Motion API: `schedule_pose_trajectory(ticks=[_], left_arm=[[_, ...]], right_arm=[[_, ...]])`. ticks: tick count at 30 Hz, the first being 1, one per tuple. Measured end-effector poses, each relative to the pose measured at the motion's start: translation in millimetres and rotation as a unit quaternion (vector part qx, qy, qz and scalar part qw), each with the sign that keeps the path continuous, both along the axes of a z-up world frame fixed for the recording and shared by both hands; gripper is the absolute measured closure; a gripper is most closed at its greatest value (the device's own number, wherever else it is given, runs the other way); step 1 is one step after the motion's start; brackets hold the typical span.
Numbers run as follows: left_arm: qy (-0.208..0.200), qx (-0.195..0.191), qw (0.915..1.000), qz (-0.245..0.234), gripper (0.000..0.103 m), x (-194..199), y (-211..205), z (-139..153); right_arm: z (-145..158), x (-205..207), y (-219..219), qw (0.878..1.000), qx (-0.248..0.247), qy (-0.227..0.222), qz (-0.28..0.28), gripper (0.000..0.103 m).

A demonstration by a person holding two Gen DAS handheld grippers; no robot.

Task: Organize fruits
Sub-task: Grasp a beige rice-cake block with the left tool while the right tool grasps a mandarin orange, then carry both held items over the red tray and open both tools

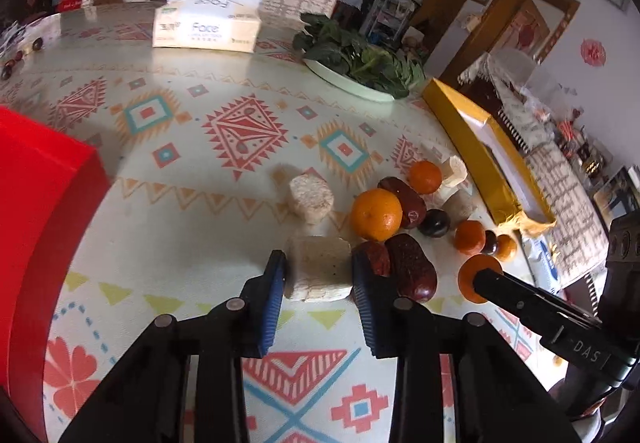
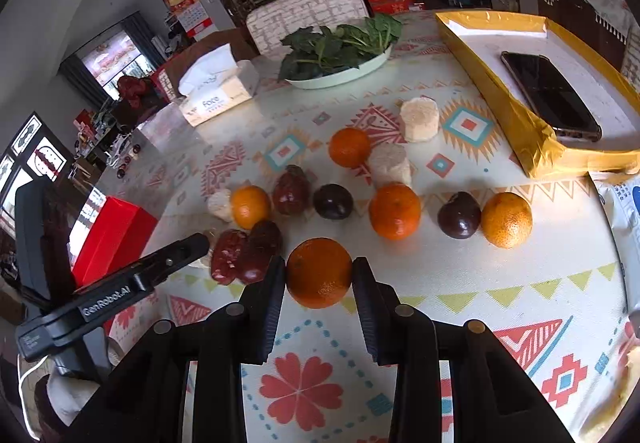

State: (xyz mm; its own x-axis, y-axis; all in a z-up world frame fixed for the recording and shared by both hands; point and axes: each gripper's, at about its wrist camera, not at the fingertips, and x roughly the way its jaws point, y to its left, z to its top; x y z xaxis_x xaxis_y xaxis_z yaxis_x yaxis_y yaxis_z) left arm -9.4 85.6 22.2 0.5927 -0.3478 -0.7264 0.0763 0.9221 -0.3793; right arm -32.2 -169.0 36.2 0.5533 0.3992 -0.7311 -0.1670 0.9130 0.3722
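My left gripper (image 1: 319, 271) is shut on a pale cut sugarcane chunk (image 1: 319, 268) resting on the tablecloth. Two wrinkled red dates (image 1: 410, 267) lie just right of it, with an orange (image 1: 376, 214) behind. My right gripper (image 2: 319, 273) is shut on an orange (image 2: 319, 272) at the table surface; it shows in the left wrist view (image 1: 476, 277) too. Other oranges (image 2: 394, 210), dark plums (image 2: 459, 216), dates (image 2: 244, 255) and cane chunks (image 2: 419, 119) are scattered beyond. The left gripper's arm (image 2: 120, 283) reaches in from the left.
A red box (image 1: 36, 211) stands at the left. A yellow tray (image 2: 516, 111) holding a phone (image 2: 552, 95) sits at the right. A plate of leafy greens (image 2: 340, 51) and a tissue box (image 1: 208, 25) are at the back.
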Motion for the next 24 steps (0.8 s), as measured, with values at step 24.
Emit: schedule_pose_trajectory(ticks=[24], left_arm=[[-0.028, 0.033, 0.963, 0.266, 0.07, -114, 234, 23]], right_arm=[[31, -14, 248, 0.972, 0.036, 0.004, 0.23, 0.065]])
